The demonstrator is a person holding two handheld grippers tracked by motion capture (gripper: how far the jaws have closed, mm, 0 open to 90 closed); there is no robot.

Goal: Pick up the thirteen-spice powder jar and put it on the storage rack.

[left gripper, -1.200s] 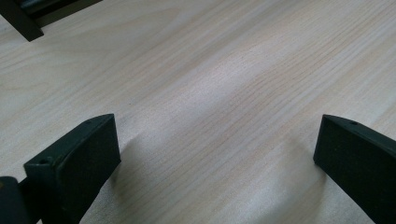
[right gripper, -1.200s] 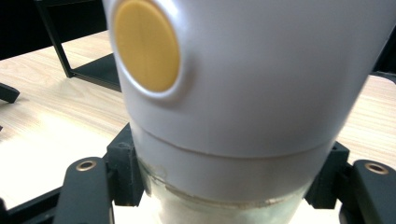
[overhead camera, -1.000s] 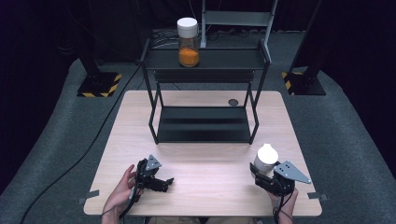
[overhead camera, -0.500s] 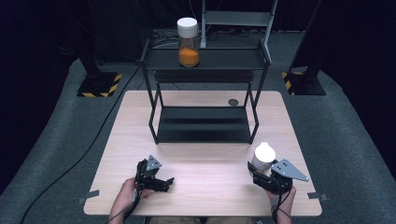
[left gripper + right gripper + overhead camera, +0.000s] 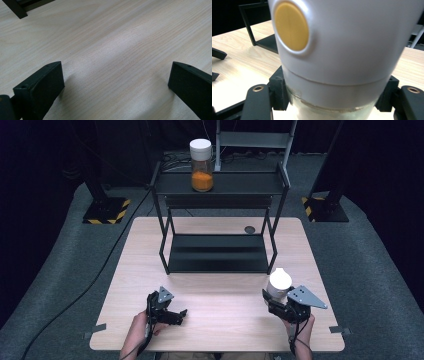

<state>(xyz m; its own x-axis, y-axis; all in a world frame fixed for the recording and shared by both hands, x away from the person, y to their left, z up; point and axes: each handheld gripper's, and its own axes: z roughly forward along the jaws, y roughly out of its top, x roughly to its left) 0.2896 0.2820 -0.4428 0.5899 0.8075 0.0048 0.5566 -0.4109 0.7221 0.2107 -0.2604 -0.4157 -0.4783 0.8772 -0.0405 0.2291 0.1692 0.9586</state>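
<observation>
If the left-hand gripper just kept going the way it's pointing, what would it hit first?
Most likely the wooden table. The left gripper has its jaws open with nothing between them, and its own view looks down onto bare wood just ahead. The black rack's foot sits off to one side, probably out of its line.

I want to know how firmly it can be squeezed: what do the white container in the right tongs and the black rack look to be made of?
The white container looks like smooth, slightly glossy plastic, judging by its soft sheen and moulded seam; its round yellow inset could be wood or plastic. The black rack looks like matt painted metal: thin square bars and flat shelves.
</observation>
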